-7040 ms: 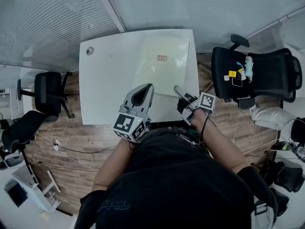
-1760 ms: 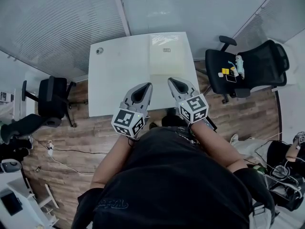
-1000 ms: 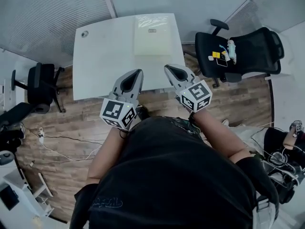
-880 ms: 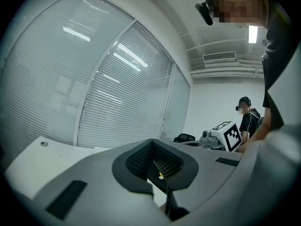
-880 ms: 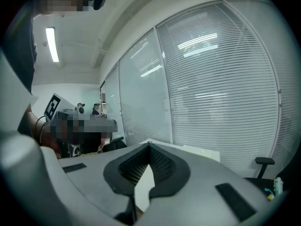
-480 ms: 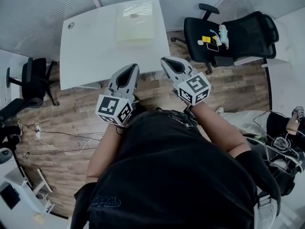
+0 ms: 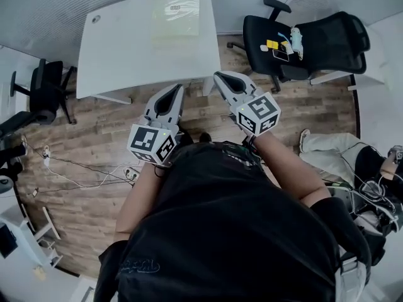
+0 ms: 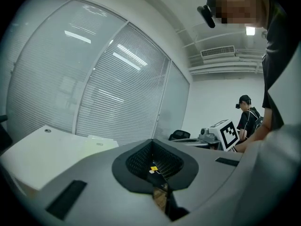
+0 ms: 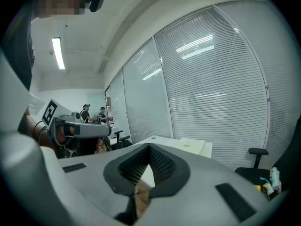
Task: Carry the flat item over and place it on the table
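Note:
The flat item [image 7: 175, 16], a pale yellowish sheet, lies on the white table [image 7: 119, 46] at its far right side, well beyond both grippers. My left gripper [image 7: 172, 92] and right gripper [image 7: 223, 78] are held side by side over the wooden floor, both shut with nothing between the jaws. In the left gripper view the flat item [image 8: 101, 142] rests on the table [image 8: 42, 154] beyond the left gripper [image 8: 153, 145]. The right gripper view shows the flat item [image 9: 191, 146] past the right gripper [image 9: 149, 147].
A black office chair [image 7: 302, 39] with small items on its seat stands right of the table. Another black chair [image 7: 41, 93] is at the left. Cables [image 7: 75, 172] trail over the wooden floor. Blinds cover the glass wall behind. A person [image 8: 245, 116] stands in the distance.
The table with the flat item has drawn farther away toward the top of the head view. Both grippers have come back over bare floor, still shut and holding nothing.

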Tool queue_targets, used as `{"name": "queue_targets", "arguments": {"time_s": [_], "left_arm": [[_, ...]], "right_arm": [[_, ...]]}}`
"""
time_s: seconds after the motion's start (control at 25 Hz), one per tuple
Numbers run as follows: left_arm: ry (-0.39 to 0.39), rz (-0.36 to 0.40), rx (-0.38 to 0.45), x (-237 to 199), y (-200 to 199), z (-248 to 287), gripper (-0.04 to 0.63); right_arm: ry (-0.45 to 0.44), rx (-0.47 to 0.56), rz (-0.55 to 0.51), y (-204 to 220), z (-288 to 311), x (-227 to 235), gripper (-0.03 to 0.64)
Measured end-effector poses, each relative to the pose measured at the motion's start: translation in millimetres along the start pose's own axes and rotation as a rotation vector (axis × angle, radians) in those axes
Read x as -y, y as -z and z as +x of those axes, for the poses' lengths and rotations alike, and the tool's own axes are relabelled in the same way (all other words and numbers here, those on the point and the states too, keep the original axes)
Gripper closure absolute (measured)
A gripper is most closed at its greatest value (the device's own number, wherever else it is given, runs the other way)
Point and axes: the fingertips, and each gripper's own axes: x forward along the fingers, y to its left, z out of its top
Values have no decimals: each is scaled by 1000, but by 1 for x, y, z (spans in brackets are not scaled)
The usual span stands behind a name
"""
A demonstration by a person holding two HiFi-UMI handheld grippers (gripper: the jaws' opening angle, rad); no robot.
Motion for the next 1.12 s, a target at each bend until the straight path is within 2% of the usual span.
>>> {"name": "queue_targets", "arguments": {"time_s": [0.52,0.76,1.12], "left_arm": [[-51,-4,-33,24,22,-53,583],[-27,-33,-35,23,26,-69,583],[38,8,-62,27,31,-133,582]], "right_arm": [[-57,-1,9,16,-26,-57,595],[-57,10,31,18,-31,-86,595],[-52,20,56,24,-39,-172,595]]}}
